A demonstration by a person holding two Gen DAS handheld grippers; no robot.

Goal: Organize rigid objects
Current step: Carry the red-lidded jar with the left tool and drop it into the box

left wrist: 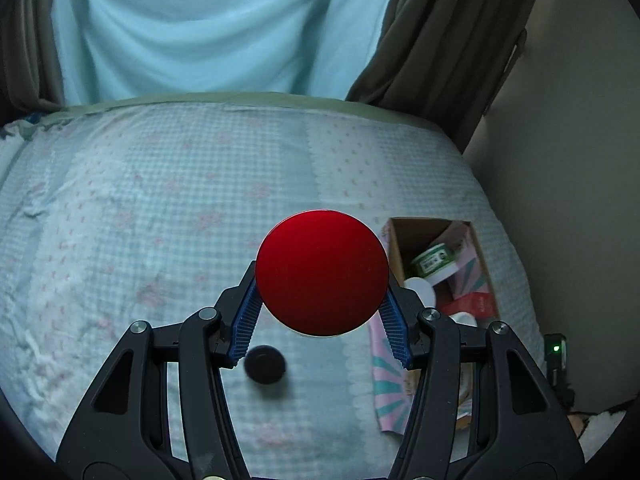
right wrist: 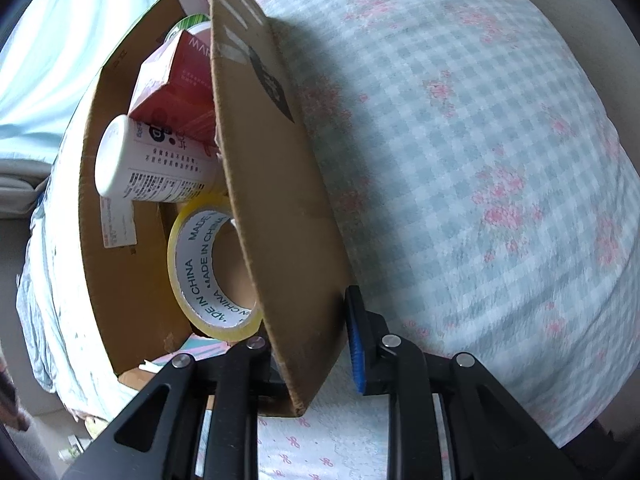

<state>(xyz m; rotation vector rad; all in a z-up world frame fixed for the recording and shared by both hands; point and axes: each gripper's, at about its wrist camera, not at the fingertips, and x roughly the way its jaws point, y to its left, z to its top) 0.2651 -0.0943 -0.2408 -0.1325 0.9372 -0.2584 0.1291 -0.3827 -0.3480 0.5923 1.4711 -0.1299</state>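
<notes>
A round red disc-shaped thing (left wrist: 322, 272) hangs above the bed, and my left gripper (left wrist: 322, 278) is shut on its two sides. Below it a small black round object (left wrist: 265, 364) lies on the checked bedcover (left wrist: 160, 200). To the right stands an open cardboard box (left wrist: 398, 240). In the right wrist view my right gripper (right wrist: 316, 328) is shut on the box's near wall (right wrist: 272, 200); one blue pad (right wrist: 355, 344) lies against the outside, and the other finger is hidden inside. The box holds a tape roll (right wrist: 192, 272), a white bottle (right wrist: 152, 164) and a red carton (right wrist: 172, 88).
A green tub (left wrist: 434, 260) also sits in the box. A pink and teal patterned flap (left wrist: 392, 384) lies at the box's near end. Curtains (left wrist: 440, 40) hang beyond the bed. A dark device with a green light (left wrist: 556, 348) stands past the bed's right edge.
</notes>
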